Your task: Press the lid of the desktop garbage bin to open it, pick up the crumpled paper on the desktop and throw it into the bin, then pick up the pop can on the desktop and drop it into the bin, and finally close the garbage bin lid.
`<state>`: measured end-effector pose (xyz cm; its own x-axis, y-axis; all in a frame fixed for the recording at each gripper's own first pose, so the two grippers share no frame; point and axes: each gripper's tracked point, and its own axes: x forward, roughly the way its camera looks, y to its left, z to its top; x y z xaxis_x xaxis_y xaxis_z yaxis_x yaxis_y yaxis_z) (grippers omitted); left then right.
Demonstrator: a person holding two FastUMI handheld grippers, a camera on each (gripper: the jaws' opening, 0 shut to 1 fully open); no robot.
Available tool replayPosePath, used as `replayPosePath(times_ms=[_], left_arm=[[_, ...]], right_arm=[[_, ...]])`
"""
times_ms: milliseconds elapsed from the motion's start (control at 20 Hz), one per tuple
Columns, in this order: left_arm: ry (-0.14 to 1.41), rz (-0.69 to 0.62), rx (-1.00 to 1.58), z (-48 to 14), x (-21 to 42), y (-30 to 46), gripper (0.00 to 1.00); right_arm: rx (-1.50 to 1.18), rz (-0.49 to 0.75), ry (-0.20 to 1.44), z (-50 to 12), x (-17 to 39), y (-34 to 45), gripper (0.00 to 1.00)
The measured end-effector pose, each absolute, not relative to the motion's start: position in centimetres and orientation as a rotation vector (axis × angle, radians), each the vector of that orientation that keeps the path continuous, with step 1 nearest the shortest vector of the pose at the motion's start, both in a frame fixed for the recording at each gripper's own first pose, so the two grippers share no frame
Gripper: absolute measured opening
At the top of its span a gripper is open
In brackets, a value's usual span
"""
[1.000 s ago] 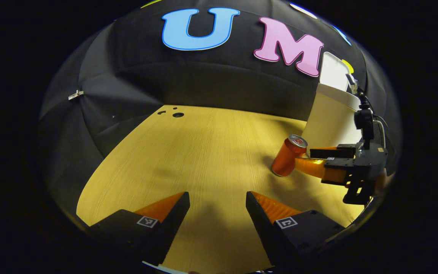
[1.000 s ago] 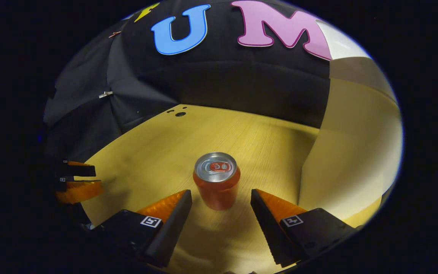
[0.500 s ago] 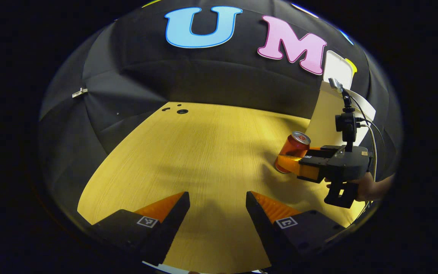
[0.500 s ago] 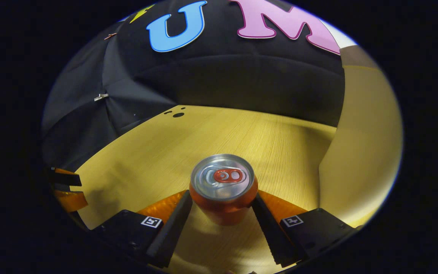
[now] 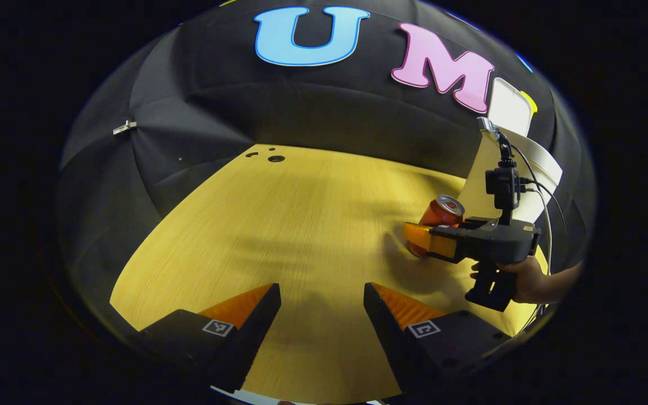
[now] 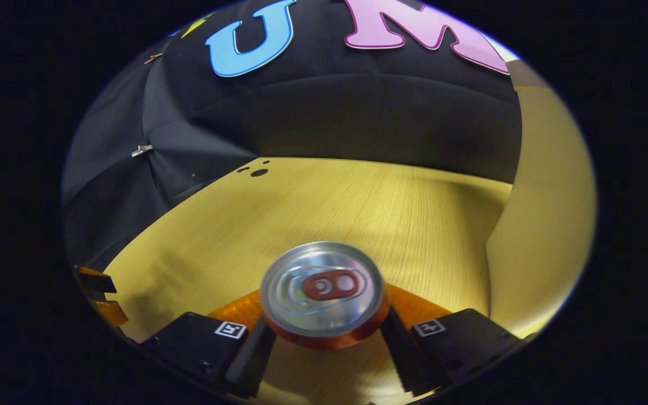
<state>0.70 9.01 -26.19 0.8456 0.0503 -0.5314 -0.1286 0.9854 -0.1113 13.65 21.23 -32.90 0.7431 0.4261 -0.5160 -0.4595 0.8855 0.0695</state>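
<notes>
Standing between the right gripper (image 6: 324, 343) fingers, the orange pop can (image 6: 324, 292) looks gripped; left gripper (image 5: 322, 315) gapes.

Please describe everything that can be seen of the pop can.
The pop can has an orange-red body, a silver metal top and a red pull tab. It stands upright on the wooden desktop, close to the pale bin. The right gripper has its jaws around the can, one at each side; whether they press it cannot be told.
</notes>
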Motion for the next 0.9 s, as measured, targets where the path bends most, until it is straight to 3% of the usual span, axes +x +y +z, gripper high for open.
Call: replayPosePath(times_ms=[250, 300, 450, 800, 850, 900], left_arm=[[0.562, 0.100, -0.153, -26.5, 1.0, 9.4, 0.96], [0.562, 0.098, -0.153, -26.5, 1.1, 9.5, 0.92], [0.560, 0.084, -0.142, -26.4, 1.5, 9.1, 0.96], [0.533, 0.018, -0.111, -24.4, 3.0, 7.5, 0.96], [0.528, -0.001, -0.106, -23.9, 3.1, 7.0, 0.92], [0.523, -0.018, -0.099, -23.4, 3.2, 6.6, 0.96]], right_arm=[[-0.114, 0.501, 0.538, -33.0, 13.8, 21.7, 0.85], [-0.124, 0.504, 0.534, -32.8, 13.7, 21.7, 0.84], [-0.148, 0.528, 0.510, -31.5, 13.3, 21.8, 0.83], [-0.146, 0.541, 0.452, -21.3, 12.0, 19.1, 0.83], [-0.137, 0.532, 0.441, -19.2, 11.8, 18.4, 0.83], [-0.140, 0.520, 0.422, -17.1, 11.8, 17.7, 0.83]])
